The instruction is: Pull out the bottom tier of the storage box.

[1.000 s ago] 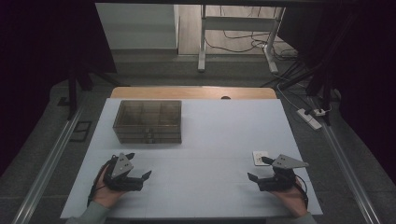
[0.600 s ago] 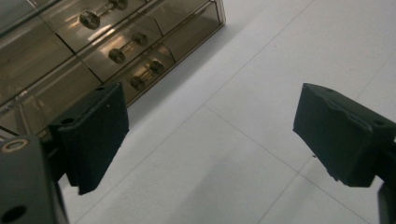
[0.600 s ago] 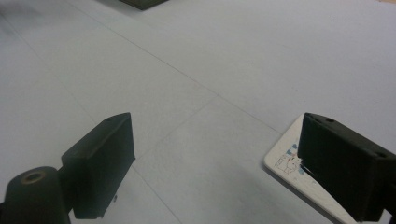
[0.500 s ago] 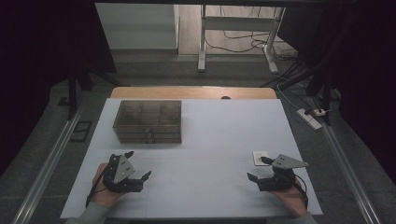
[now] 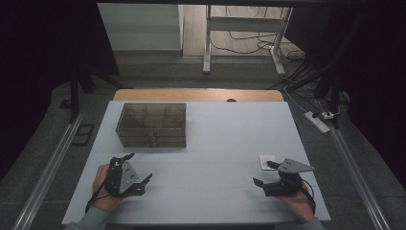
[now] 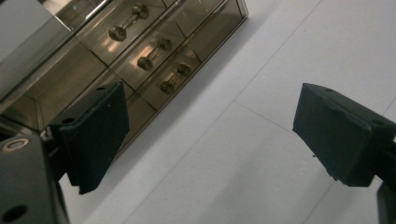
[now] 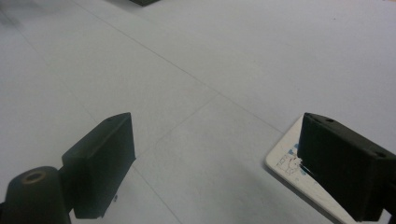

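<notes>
Both tongs released, empty: left tongs (image 5: pixel 139 168) lower left, right tongs (image 5: pixel 265 173) lower right. Drawer box (image 5: pixel 152 124) upper left of desk (image 5: pixel 215 139). Risk: skewed approach missing small drawer knobs (image 6: pixel 144 61), shoving box.

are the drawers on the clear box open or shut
Shut: in the left gripper view the drawer fronts sit flush in the clear box, none pulled out.

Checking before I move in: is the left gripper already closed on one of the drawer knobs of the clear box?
No: in the left gripper view the left gripper is open over bare table, apart from the drawer box.
</notes>
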A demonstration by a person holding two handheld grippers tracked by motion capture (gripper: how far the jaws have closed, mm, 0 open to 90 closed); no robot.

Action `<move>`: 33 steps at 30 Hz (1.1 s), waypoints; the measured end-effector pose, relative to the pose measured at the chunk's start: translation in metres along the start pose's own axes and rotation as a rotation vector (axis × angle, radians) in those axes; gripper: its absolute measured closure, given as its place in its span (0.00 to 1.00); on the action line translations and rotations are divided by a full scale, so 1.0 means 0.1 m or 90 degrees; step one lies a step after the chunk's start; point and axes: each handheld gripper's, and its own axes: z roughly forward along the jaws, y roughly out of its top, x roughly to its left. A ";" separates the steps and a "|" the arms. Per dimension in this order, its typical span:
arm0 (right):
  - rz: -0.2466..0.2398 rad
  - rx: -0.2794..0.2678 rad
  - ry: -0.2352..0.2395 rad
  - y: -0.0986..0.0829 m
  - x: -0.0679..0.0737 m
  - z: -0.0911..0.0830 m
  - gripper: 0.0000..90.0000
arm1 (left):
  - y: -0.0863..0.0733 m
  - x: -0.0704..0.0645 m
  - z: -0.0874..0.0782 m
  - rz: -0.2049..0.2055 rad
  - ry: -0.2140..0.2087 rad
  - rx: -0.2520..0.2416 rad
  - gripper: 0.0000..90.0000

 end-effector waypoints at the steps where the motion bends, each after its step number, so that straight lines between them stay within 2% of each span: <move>1: -0.001 0.002 -0.003 0.00 0.00 -0.01 0.12 | 0.00 -0.01 0.02 0.016 0.004 -0.002 0.14; 5: 0.000 -0.002 -0.004 -0.01 0.01 -0.03 0.12 | 0.00 -0.03 0.05 0.035 0.011 0.003 0.15; 10: 0.001 -0.001 -0.005 -0.02 0.01 -0.04 0.12 | 0.00 -0.03 0.07 0.062 0.044 0.000 0.15; 15: 0.004 -0.003 -0.007 -0.03 0.01 -0.06 0.12 | -0.01 -0.06 0.13 0.113 0.064 0.022 0.15; 18: 0.003 -0.002 -0.007 -0.03 0.01 -0.06 0.12 | -0.01 -0.08 0.13 0.126 0.072 0.023 0.15; 19: 0.003 -0.002 -0.007 -0.03 0.01 -0.06 0.12 | -0.01 -0.09 0.14 0.142 0.081 0.027 0.16; 33: 0.001 0.000 -0.008 -0.04 0.01 -0.06 0.12 | -0.04 -0.11 0.16 0.190 0.110 0.028 0.17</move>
